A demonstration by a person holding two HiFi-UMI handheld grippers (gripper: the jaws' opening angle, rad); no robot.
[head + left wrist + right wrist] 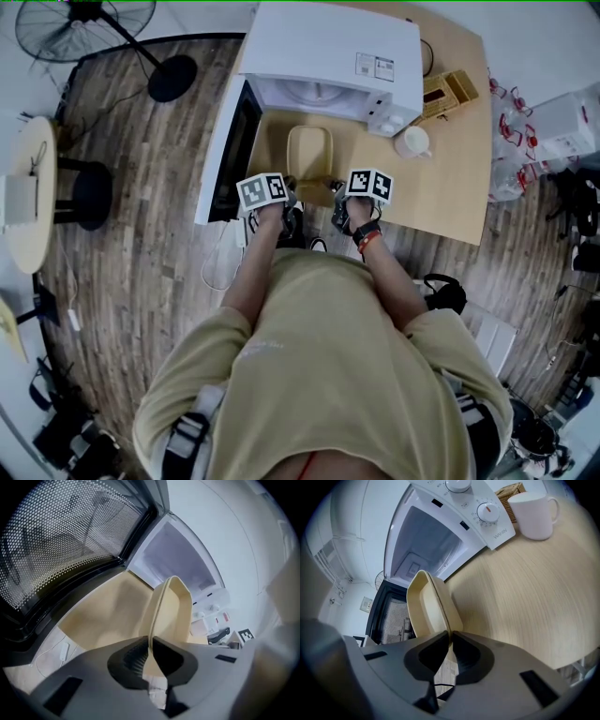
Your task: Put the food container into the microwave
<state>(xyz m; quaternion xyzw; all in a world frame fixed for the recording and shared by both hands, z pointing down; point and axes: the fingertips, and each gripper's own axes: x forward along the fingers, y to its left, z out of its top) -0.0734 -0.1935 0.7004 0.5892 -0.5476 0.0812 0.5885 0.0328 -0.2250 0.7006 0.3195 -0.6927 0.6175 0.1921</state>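
Nearest, the person's forearms [251, 272] reach out from a beige shirt [319, 375], one gripper in each hand. The left gripper [150, 656] has its jaws pinched tight on the near rim of the beige food container [174, 604]. The right gripper [451, 651] is clamped on the same rim a little further right, with the thin wall caught between its dark pads. From both grips the container stretches away over the pale wooden table [441, 187]. It lies just in front of the white microwave [328, 47] and outside its cavity; I cannot tell whether its base touches the tabletop. The microwave's door [230, 155] is swung wide to the left, its perforated window facing the left gripper. Right of the panel with two knobs [487, 512], a white mug [412, 142] stands on the table. A woven box [448, 94] sits just behind the mug. Farthest off, a black fan [89, 23] stands on the plank floor.
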